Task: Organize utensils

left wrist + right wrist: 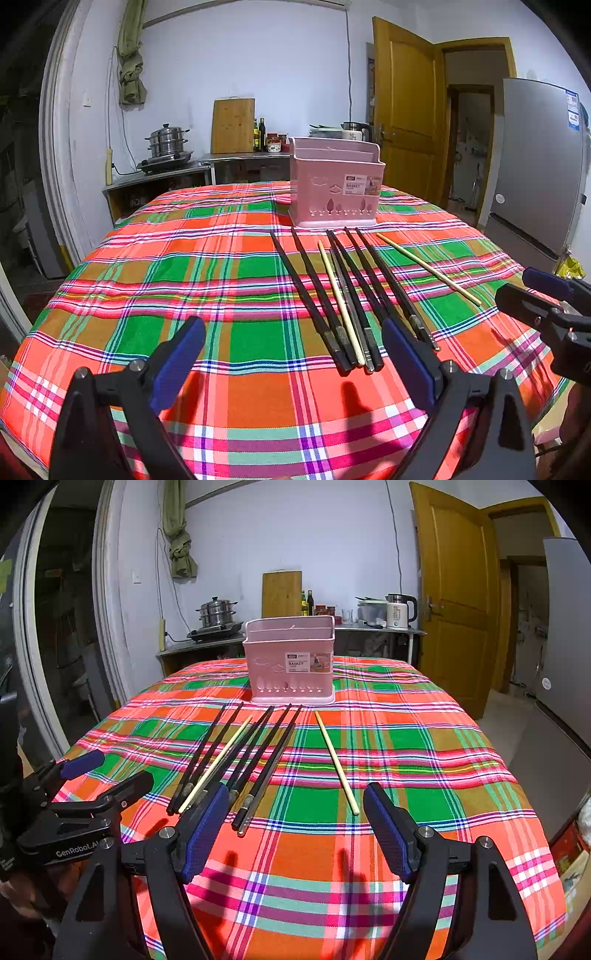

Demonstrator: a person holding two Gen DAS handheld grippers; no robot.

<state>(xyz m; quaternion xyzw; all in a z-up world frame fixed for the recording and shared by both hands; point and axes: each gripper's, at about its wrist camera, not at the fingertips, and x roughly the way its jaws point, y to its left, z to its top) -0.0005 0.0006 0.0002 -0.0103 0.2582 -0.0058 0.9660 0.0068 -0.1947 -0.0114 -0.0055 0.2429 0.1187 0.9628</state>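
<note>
A pink utensil basket (334, 181) (290, 661) stands at the far middle of the plaid-covered table (184, 280) (424, 760). In front of it lie several black chopsticks (321, 295) (251, 753) in a fan, with one pale wooden chopstick (341, 302) (216, 764) among them. A second pale chopstick (428, 273) (336, 764) lies apart to the right. My left gripper (295, 350) is open and empty above the near ends of the black chopsticks. My right gripper (295, 823) is open and empty, just short of the lone pale chopstick's near end.
A counter behind the table holds a steamer pot (168, 142), a cutting board (232, 125), bottles and a kettle (400, 611). A wooden door (406, 110) stands open at the right, and a grey fridge (535, 166) is beside it.
</note>
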